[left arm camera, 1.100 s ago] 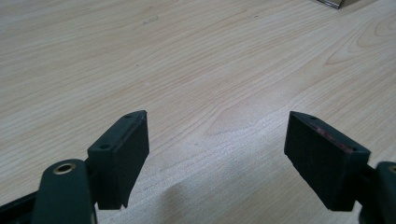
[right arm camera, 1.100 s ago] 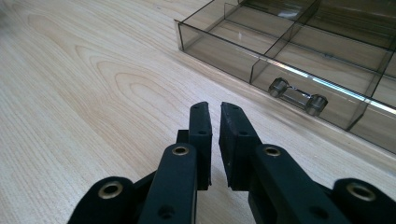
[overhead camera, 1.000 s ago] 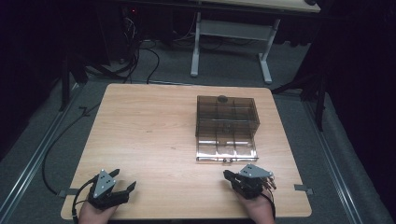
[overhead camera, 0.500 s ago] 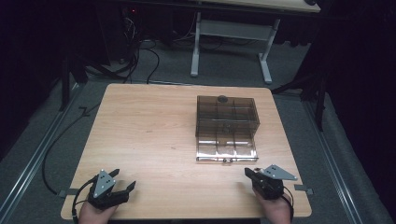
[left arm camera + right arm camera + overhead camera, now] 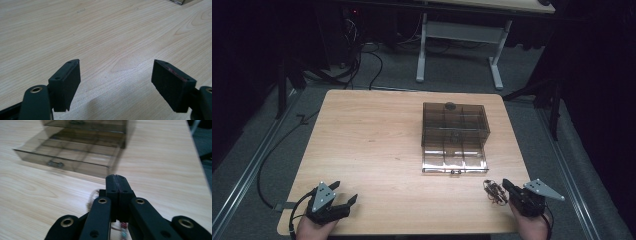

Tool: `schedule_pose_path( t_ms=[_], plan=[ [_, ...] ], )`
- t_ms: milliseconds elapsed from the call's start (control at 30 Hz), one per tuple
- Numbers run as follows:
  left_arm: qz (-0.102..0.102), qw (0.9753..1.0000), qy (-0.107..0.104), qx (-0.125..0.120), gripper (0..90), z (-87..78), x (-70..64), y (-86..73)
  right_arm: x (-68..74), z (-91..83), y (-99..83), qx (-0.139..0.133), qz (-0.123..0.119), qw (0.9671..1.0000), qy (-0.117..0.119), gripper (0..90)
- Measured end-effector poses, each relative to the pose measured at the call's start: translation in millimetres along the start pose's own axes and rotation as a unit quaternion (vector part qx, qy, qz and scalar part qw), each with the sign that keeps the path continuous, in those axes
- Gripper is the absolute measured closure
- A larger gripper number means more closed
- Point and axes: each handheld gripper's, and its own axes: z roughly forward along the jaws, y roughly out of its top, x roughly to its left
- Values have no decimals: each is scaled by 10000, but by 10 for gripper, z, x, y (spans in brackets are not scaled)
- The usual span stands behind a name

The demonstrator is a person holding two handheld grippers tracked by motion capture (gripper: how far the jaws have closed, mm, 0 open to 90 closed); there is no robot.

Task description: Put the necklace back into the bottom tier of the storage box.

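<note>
- High view: a light wooden table (image 5: 377,150) stands on a grey floor, with a white-legged desk (image 5: 457,45) and loose cables (image 5: 357,60) in the dark behind it.
- A smoky, see-through plastic organizer box (image 5: 455,137) sits right of the table's middle. Its lid lies open, and dividers split it into small compartments. A small latch (image 5: 455,171) shows on its near edge.
- The left gripper (image 5: 343,197) rests at the near left corner of the table, held by a hand (image 5: 312,229) that comes in from the bottom edge. Its jaws are spread apart and point toward the table's middle.
- The right gripper (image 5: 506,184) is at the near right corner, with a grey three-cornered plate (image 5: 542,189) on top. Its tip is narrow.
- A small tangled object (image 5: 495,192), dark with reddish bits, lies on the wood just beside that tip, near the box's front edge but apart from it. What it is, is too small to tell.
- Left gripper view: the two black jaws stand wide apart over bare wood grain, with nothing between them.
- Right gripper view: the jaws are pressed together with no gap and nothing visible between them. The box (image 5: 82,147) lies ahead, blurred. A bit of the tangled object (image 5: 93,195) peeks out beside and under the jaws.
</note>
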Motion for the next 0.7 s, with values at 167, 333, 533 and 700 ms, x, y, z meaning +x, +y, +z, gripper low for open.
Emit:
schedule_pose_path(
  t_ms=[167,333,533,700],
  plan=[
    [14,10000,9,4,237,2,-3,0,-159,-29,-103,200,128,9992,-315,897],
    [14,10000,14,15,237,4,-3,1,-225,128,-199,679,203,9969,-330,895],
    [26,10000,15,20,237,5,-5,2,-151,216,-189,820,71,9961,-322,896],
    [39,10000,15,23,238,5,-9,2,-106,258,-179,883,4,9957,-273,895]
  ],
)
